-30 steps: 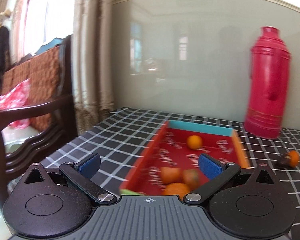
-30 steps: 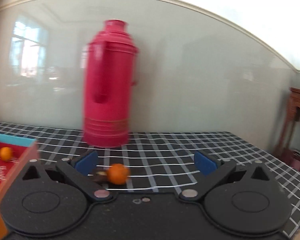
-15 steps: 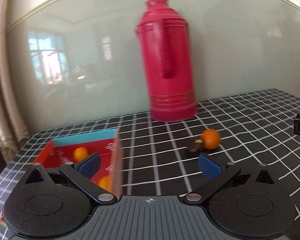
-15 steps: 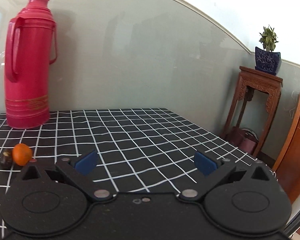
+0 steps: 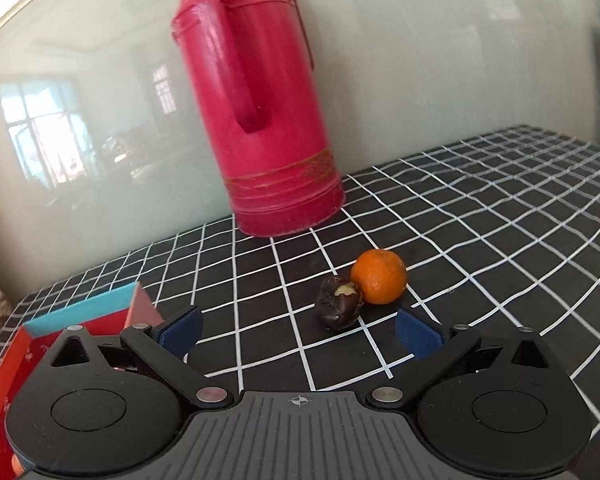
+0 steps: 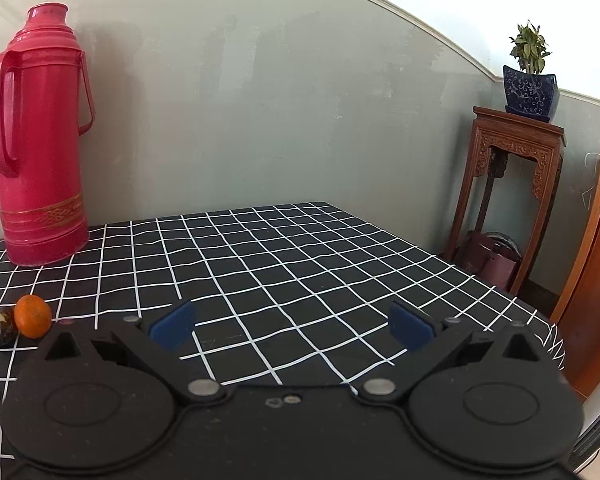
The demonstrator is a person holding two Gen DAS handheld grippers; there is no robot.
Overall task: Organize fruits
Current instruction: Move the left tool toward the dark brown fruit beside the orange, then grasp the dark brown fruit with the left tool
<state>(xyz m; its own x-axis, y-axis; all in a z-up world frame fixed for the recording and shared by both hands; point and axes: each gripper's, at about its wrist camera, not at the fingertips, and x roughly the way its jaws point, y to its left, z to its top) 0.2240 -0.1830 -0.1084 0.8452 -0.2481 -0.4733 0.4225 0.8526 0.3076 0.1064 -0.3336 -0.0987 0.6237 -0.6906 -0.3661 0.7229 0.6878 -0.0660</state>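
Watch the dark fruit (image 5: 338,302) as you close on the orange (image 5: 379,277): the two lie touching on the checked tablecloth (image 5: 480,216), just beyond your left gripper (image 5: 299,326), so I judge that a careless squeeze could catch both at once, or nudge the round orange so it rolls right across the cloth. The tall red thermos (image 5: 260,112) stands farther back against the wall, and a high sweep toward it might knock it. The red tray (image 5: 16,354) with the blue far rim sits at the near left, partly hidden behind the gripper body, so you will carry back that way. Your left gripper's blue pads (image 5: 180,330) stand wide apart, holding and touching nothing. Your right gripper (image 6: 292,324) is likewise spread wide and empty over bare cloth, with the orange well off to its left.
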